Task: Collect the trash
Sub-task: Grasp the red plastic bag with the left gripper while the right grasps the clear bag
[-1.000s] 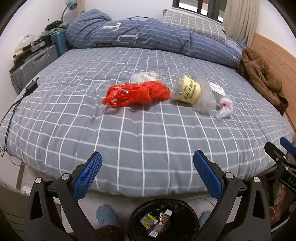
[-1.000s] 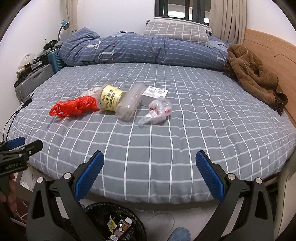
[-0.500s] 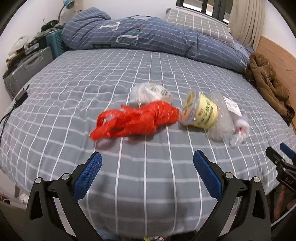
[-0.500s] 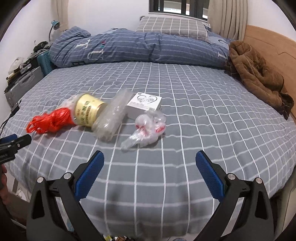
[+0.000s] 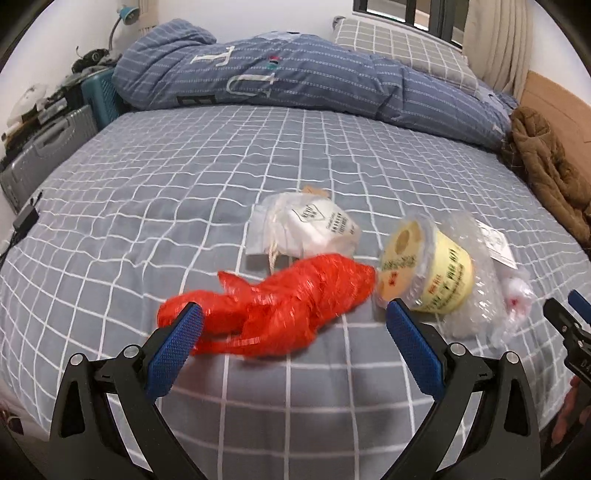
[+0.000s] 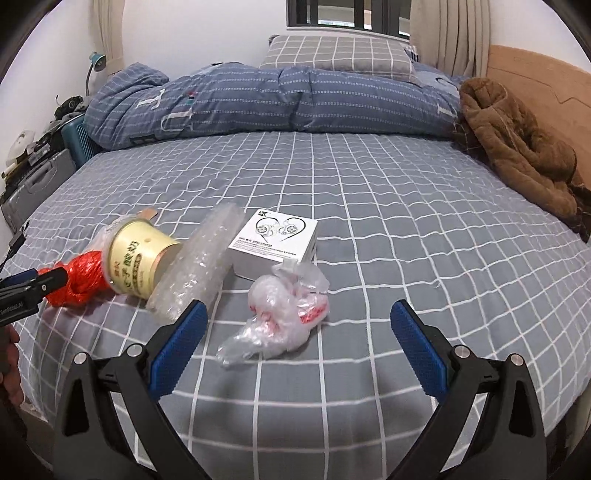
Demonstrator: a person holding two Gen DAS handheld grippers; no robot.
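Bedroom. Bed [image 6: 369,192] under a grey sheet with a white grid. Blue striped duvet [image 6: 258,99] bunched along the far side, checked pillow [image 6: 336,55] behind it. Dark-framed window [image 6: 347,14] with pale curtains [image 6: 443,33]. Wooden headboard [image 6: 535,81] at right, brown coat [image 6: 517,147] against it. White walls. Grey suitcase [image 5: 44,147] and teal lamp [image 5: 127,11] at left.

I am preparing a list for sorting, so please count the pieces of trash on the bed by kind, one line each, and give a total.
Plastic bags: 3 (red bag, white packet bag, clear bag with red print)
Bubble wrap: 1
Yellow tubs: 1
White cardboard boxes: 1
Total: 6
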